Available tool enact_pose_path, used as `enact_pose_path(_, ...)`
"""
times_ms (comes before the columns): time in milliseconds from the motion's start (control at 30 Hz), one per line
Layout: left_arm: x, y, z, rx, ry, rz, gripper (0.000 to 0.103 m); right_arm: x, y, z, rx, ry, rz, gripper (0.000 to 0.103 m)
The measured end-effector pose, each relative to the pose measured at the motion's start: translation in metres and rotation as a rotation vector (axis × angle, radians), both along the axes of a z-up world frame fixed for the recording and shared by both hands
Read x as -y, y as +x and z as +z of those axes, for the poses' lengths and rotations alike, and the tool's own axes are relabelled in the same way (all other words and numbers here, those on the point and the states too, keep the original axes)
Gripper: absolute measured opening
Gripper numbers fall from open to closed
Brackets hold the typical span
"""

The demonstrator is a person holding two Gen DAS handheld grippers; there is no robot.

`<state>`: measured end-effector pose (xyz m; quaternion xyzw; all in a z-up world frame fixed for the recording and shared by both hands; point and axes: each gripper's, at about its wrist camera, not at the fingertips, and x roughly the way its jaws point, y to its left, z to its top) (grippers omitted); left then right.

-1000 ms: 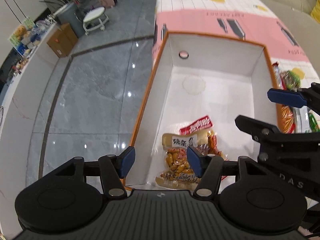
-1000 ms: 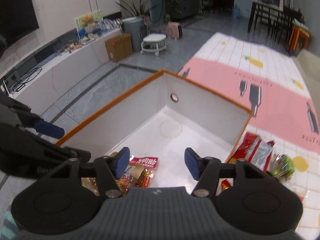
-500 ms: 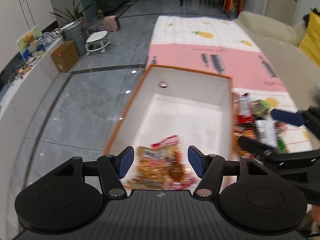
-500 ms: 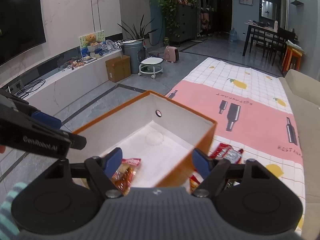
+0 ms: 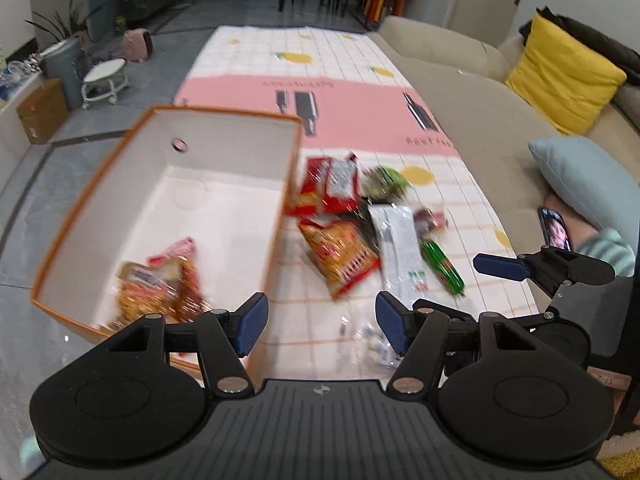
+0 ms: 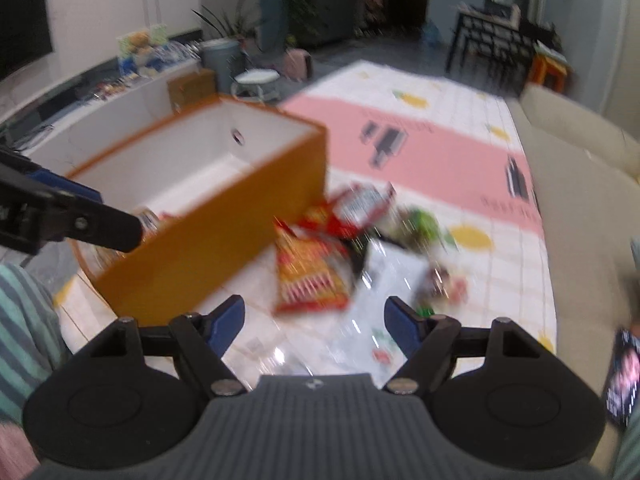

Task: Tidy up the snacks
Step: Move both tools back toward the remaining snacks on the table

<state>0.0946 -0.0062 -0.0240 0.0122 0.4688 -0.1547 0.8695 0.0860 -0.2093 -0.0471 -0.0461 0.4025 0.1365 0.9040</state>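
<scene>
Our left gripper point(image 5: 318, 322) and right gripper point(image 6: 312, 324) hang spread, empty, over the tiled pink-banded mat point(image 5: 360, 100); orange box point(image 5: 100, 208) ahead-left, beige sofa point(image 5: 472, 92) right.

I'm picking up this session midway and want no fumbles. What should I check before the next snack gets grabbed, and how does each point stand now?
1. Left hand-held gripper open and holding nothing: ok.
2. Right hand-held gripper open and holding nothing: ok.
3. Orange box has room: ok, only a few packets lie at its near end.
4. Snacks left to sort: ok, a pile sits on the mat beside the box, including an orange-red bag, a white packet and a green stick.
5. Clear pick target: cannot tell, the packets overlap and both views are motion-blurred.
6. The two grippers apart from each other: ok in the left wrist view.
</scene>
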Motion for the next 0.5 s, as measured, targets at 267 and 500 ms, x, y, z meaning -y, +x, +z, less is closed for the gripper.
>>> enact_pose_path(267, 0.029, -0.002, -0.039, -0.069, 0.015, -0.054, 0.073, 0.026, -0.01, -0.037, -0.078, -0.07, -0.009, 0.074)
enact_pose_path(500, 0.034, 0.005, -0.066, -0.13, -0.009, -0.053, 0.073, 0.041, -0.015, -0.064, -0.129, -0.074, -0.014, 0.074)
